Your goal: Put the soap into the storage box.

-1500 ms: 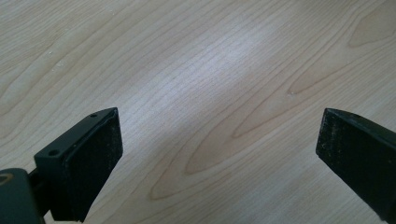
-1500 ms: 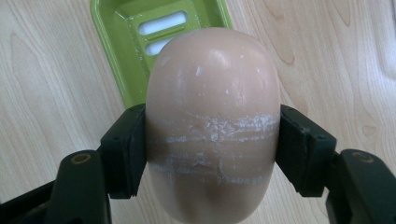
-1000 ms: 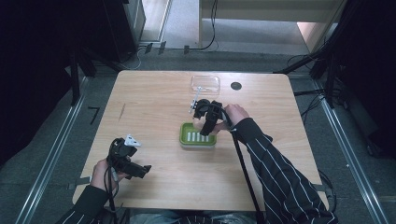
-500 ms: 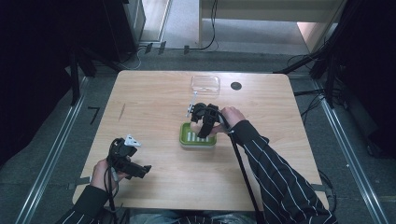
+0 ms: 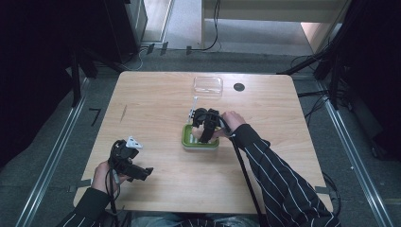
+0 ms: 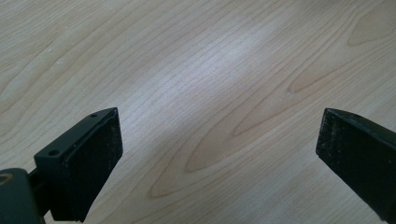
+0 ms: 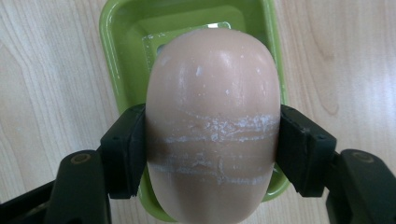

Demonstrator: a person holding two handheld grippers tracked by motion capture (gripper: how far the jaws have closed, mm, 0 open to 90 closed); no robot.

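My right gripper (image 7: 212, 149) is shut on a pale pink oval soap bar (image 7: 212, 93) streaked with white, one pad pressing on each side. Directly below the bar sits a green soap dish (image 7: 116, 56) with a ribbed insert. In the high view the right gripper (image 5: 206, 128) hangs over this dish (image 5: 189, 143) near the table's middle. My left gripper (image 5: 137, 172) rests low at the front left. Its jaws (image 6: 219, 144) stand wide apart over bare wood, with nothing between them.
A clear plastic lid or box (image 5: 208, 85) lies at the back of the wooden table (image 5: 142, 104), next to a small black round hole (image 5: 239, 87). Dark stands and cables surround the table on the floor.
The right gripper with the soap has shifted slightly toward the person and down over the green dish. The left hand has stayed where it was.
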